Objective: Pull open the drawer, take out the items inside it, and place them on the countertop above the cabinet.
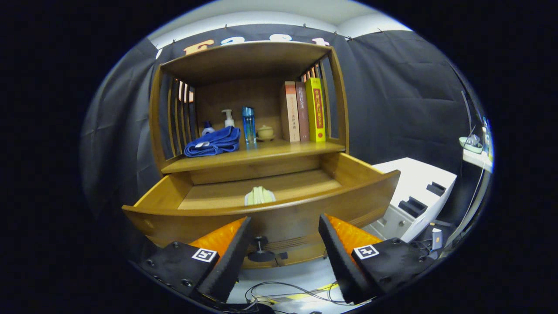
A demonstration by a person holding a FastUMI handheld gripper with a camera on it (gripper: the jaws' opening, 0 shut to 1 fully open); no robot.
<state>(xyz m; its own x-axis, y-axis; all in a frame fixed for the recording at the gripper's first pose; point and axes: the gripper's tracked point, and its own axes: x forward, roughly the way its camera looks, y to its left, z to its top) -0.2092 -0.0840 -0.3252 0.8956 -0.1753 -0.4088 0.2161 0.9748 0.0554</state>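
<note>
Drawer (261, 205) is pulled out already, pale folded item (260, 196) sitting just behind its front panel. Gripper (285, 224) hangs spread and empty in front of the knob (260, 249), probably lining up to reach in.

Pouch (260, 196) in drawer (261, 216) (below shelf (257, 152))

The wooden drawer (279, 209) stood pulled open below the countertop (257, 155). A pale folded item (259, 195) lay inside, near the drawer's front wall, roughly centred.

Honey-brown wooden drawer (279, 209), blue towel (212, 143), yellow book (315, 109)
</note>
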